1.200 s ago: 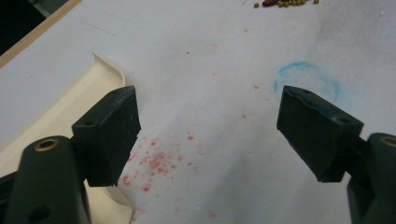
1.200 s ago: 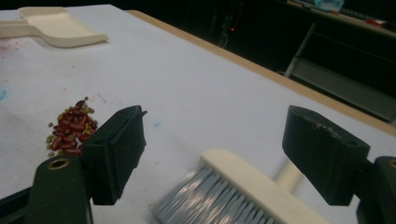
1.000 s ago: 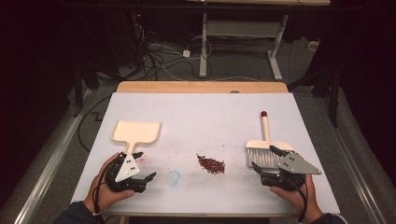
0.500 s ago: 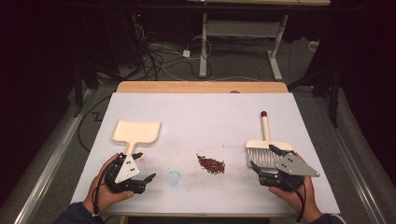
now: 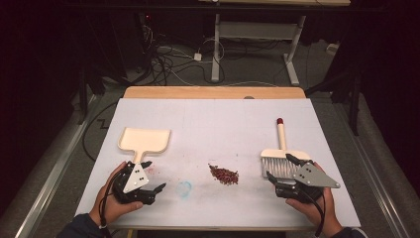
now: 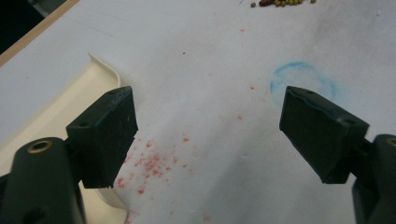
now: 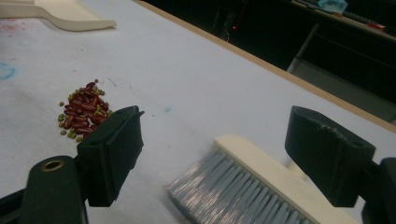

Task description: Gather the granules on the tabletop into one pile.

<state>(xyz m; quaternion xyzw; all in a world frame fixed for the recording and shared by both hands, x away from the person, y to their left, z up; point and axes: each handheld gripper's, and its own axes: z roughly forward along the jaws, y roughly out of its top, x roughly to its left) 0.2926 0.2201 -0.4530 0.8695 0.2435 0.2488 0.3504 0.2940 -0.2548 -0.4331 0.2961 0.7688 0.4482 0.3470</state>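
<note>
High view: white-covered counter (image 5: 213,124). Cream dustpan (image 5: 144,141) lies on the left side, handle toward the person. Small heap of red and green beans (image 5: 224,175) sits near the middle front. Brush (image 5: 282,154) with cream handle and red tip lies at the right, bristles toward the person. Left gripper (image 5: 147,179) held in the left hand (image 5: 111,201), just in front of the dustpan handle, fingers spread. Right gripper (image 5: 279,167) held in the right hand (image 5: 312,208), just at the brush bristles, fingers spread.

Left gripper view: fingers (image 6: 105,135) wide apart, nothing between them. Dustpan edge (image 6: 56,107) beside the left finger. Red specks (image 6: 152,163) and a faint blue ring (image 6: 303,84) mark the cover.

Right gripper view: fingers (image 7: 112,154) wide apart, grey bristles of the brush (image 7: 233,186) lying between them; cannot tell if they touch. Beans (image 7: 83,108) off to the left, dustpan (image 7: 60,14) far beyond.
</note>
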